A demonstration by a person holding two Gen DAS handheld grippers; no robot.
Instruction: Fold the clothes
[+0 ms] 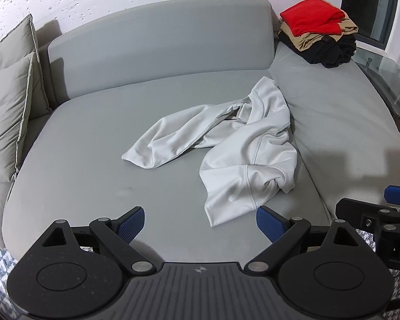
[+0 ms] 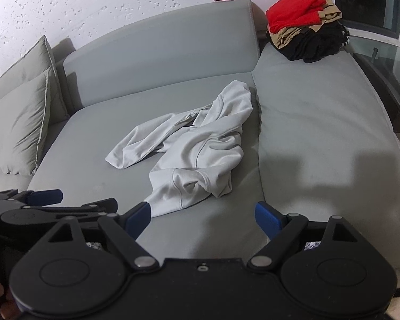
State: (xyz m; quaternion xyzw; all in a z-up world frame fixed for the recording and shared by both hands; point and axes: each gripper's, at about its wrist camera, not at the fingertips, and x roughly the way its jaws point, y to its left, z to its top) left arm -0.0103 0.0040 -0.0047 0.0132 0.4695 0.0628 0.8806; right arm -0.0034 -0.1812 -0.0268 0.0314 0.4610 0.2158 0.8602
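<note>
Lying crumpled on the grey sofa (image 1: 80,160), the pale shirt (image 1: 240,144) sprawls unfolded, one sleeve flung left, hem nearest; left gripper (image 1: 200,222) and right gripper (image 2: 202,217) hover before it, both released, gripping nothing.

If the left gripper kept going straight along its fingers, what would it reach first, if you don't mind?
Probably the near hem of the crumpled white top, lying just ahead of the open left gripper on the grey sofa; depth is uncertain.
</note>
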